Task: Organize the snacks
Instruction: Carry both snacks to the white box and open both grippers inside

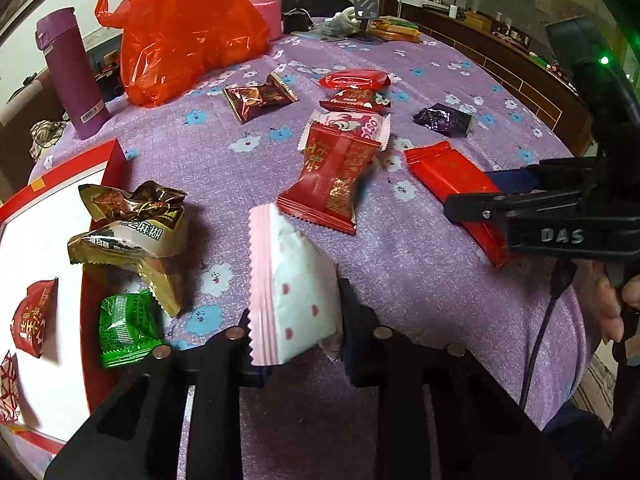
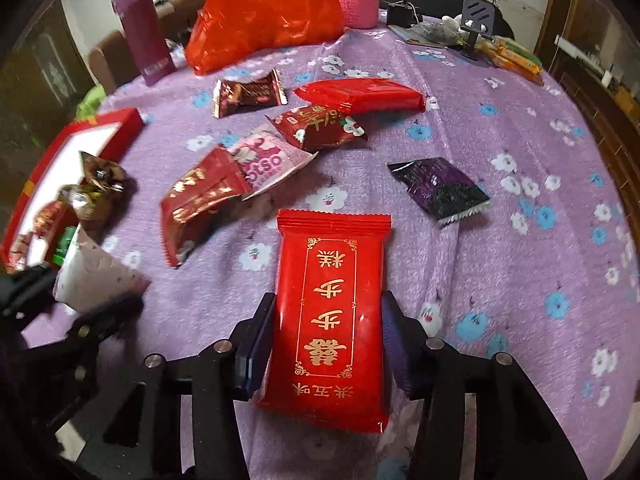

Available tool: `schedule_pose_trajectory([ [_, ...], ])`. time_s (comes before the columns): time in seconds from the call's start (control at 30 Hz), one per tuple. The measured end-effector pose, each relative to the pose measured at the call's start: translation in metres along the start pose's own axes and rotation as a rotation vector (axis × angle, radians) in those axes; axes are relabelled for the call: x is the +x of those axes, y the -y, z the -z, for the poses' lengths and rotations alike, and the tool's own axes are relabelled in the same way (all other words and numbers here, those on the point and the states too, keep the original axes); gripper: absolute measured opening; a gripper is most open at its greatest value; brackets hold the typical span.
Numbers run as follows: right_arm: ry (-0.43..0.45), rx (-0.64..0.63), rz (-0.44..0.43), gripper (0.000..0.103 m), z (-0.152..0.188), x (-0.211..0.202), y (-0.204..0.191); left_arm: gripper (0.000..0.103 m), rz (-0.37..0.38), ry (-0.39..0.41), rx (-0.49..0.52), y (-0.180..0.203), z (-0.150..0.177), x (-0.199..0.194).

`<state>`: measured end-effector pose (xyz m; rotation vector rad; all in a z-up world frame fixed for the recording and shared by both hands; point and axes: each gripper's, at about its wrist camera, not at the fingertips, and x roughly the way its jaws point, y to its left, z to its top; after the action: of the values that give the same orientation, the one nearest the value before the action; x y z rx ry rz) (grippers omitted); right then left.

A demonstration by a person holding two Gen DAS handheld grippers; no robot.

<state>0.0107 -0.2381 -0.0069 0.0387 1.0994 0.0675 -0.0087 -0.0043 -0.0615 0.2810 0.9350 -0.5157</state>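
Note:
My left gripper (image 1: pixel 294 304) is shut on a white packet with pink dots and a pink edge (image 1: pixel 296 292), held upright above the purple cloth; the same packet (image 2: pixel 96 276) shows at the left of the right wrist view. Left of it stands a red box with a white floor (image 1: pixel 116 156), with gold (image 1: pixel 132 232) and green (image 1: pixel 128 328) packets on its rim and a red one (image 1: pixel 32 320) inside. My right gripper (image 2: pixel 328 304) is shut on a long red packet with gold writing (image 2: pixel 332 312), its pads against both long edges. The packet rests on the cloth.
Loose snacks lie mid-table: a red packet (image 1: pixel 332 176) over a pink one (image 1: pixel 352 124), a brown one (image 1: pixel 260 96), a dark purple one (image 2: pixel 440 188), more red ones (image 2: pixel 360 96). An orange-red plastic bag (image 1: pixel 188 36), a purple flask (image 1: pixel 72 76) and a pink flask (image 1: pixel 264 0) stand behind.

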Motion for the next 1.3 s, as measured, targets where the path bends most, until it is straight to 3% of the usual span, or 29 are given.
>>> schedule_pose_trajectory([
  [0.2, -0.004, 0.072, -0.185, 0.051, 0.005, -0.007, 0.014, 0.013, 0.033, 0.025, -0.039, -0.003, 0.006, -0.007],
  [0.47, -0.062, 0.152, -0.489, 0.051, 0.002, -0.002, 0.003, 0.012, -0.009, 0.102, -0.098, -0.025, 0.016, -0.044],
  [0.77, -0.064, 0.086, -0.591, 0.050, -0.022, -0.001, -0.054, 0.012, -0.114, 0.150, -0.189, -0.071, 0.035, -0.078],
  [1.07, -0.060, -0.037, -0.714, 0.050, -0.060, 0.003, -0.152, 0.012, -0.241, 0.157, -0.312, -0.129, 0.055, -0.091],
  [1.3, -0.078, -0.129, -0.769, 0.050, -0.072, 0.012, -0.219, 0.012, -0.296, 0.156, -0.362, -0.158, 0.065, -0.094],
])
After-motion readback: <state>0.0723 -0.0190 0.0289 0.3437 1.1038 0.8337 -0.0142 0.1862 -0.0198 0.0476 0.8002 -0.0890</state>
